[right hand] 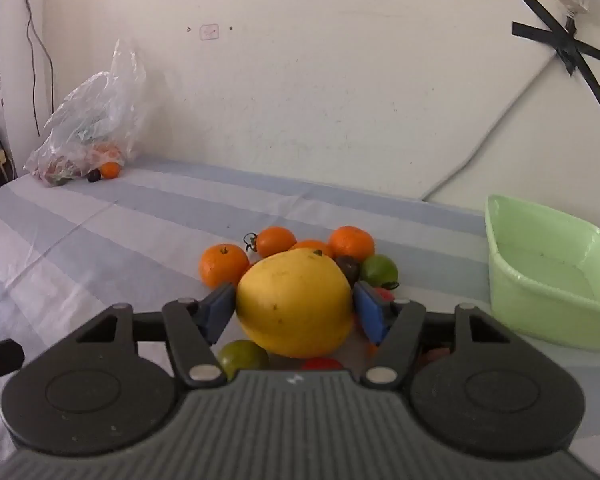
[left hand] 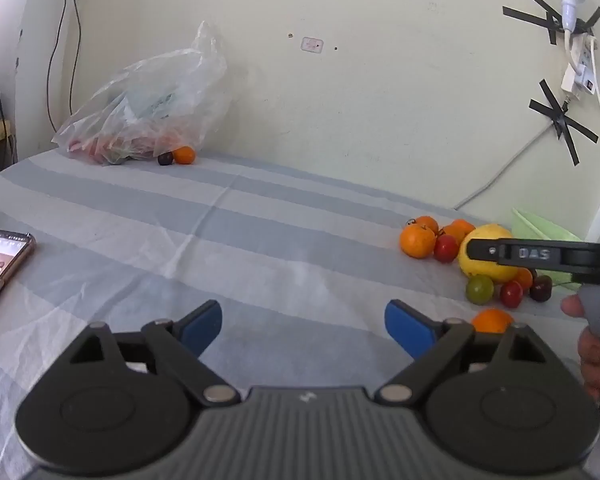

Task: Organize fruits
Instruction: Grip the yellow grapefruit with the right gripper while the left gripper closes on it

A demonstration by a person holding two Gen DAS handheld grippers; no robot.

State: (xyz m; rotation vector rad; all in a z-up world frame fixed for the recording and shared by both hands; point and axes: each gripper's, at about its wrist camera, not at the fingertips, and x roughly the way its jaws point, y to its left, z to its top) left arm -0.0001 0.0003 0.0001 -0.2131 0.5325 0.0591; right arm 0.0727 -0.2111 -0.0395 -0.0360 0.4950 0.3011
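Note:
A big yellow citrus fruit [right hand: 296, 304] sits in a pile of small oranges [right hand: 223, 264], red and green tomatoes [right hand: 242, 358] on the striped cloth. My right gripper [right hand: 296, 312] has its blue pads touching both sides of the yellow fruit. The pile also shows in the left wrist view, with the yellow fruit [left hand: 485, 258] behind the right gripper's finger [left hand: 532, 254]. My left gripper [left hand: 303, 326] is open and empty over bare cloth, left of the pile. A lone orange [left hand: 492, 320] lies by its right finger.
A light green tub [right hand: 548, 276] stands right of the pile. A plastic bag [left hand: 148, 108] with produce, an orange [left hand: 184, 155] and a dark fruit lie at the far left by the wall. A phone [left hand: 0, 268] lies at the left edge.

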